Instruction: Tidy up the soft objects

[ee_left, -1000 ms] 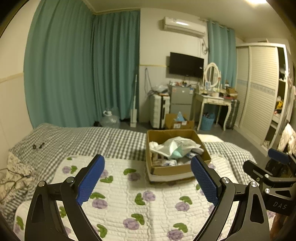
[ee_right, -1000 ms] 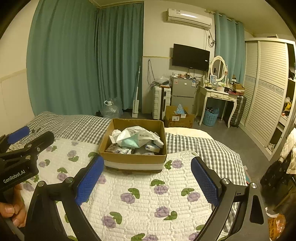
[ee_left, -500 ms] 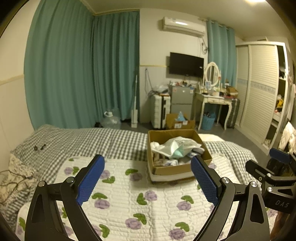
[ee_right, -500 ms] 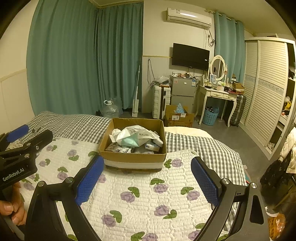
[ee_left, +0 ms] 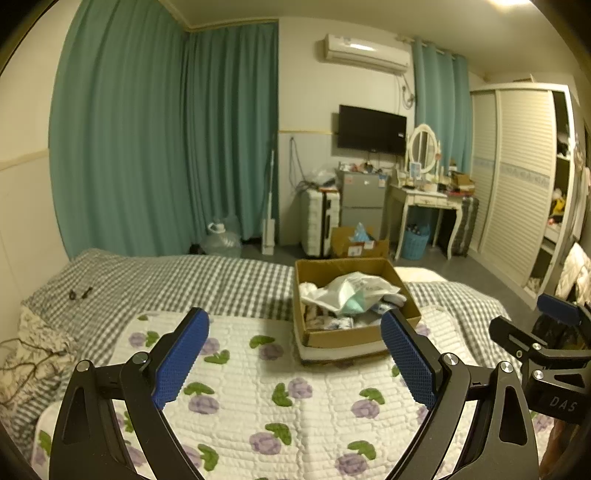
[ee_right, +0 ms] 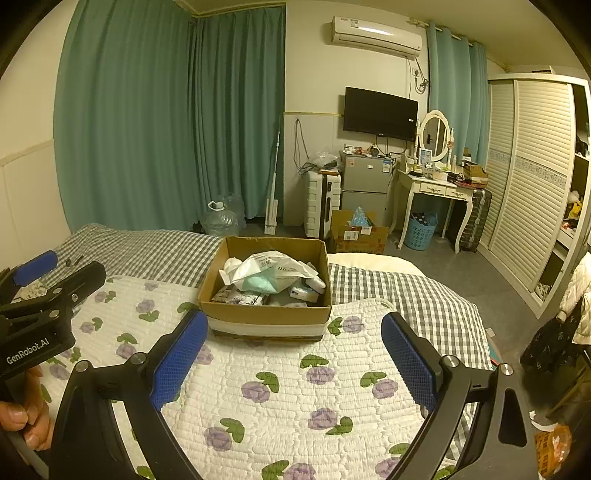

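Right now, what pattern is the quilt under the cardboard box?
White quilt, printed with purple flowers and green leaves; clearest in the right wrist view, under the cardboard box.

Dim, yellowish indoor light from a ceiling lamp [ee_left: 511, 2] at top right; strong fisheye bending, dark vignetted corners, slightly soft detail.

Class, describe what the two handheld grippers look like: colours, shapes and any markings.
Both the left gripper and right gripper have black curved frames with silver bolts and blue textured pads. White lettering reads "GenRobot.AI" on the left, "DAS" on the right. No cables visible.
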Available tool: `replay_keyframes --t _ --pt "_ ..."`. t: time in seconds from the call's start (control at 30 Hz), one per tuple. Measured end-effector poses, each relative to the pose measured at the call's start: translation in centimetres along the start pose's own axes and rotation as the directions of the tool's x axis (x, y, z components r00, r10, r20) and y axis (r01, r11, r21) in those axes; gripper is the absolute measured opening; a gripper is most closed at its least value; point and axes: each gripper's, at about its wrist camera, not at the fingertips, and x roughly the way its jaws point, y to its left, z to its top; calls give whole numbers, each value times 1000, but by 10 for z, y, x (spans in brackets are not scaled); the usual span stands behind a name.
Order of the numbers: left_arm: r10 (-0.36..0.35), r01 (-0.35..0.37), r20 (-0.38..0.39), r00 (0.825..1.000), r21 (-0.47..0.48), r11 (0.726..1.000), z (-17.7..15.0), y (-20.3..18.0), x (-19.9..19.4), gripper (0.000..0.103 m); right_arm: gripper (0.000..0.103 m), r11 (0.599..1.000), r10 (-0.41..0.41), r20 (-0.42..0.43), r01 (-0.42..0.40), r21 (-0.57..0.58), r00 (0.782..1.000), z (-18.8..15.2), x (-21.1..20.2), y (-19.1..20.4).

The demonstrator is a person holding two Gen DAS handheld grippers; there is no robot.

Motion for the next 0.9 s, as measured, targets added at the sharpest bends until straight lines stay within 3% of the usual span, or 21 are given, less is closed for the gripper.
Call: replay_keyframes --t 0.9 --pt "10 -11 -40 999 -19 1000 -7 0 1 95 96 1000 -4 -5 4 -2 1000 -2 -1 -1"
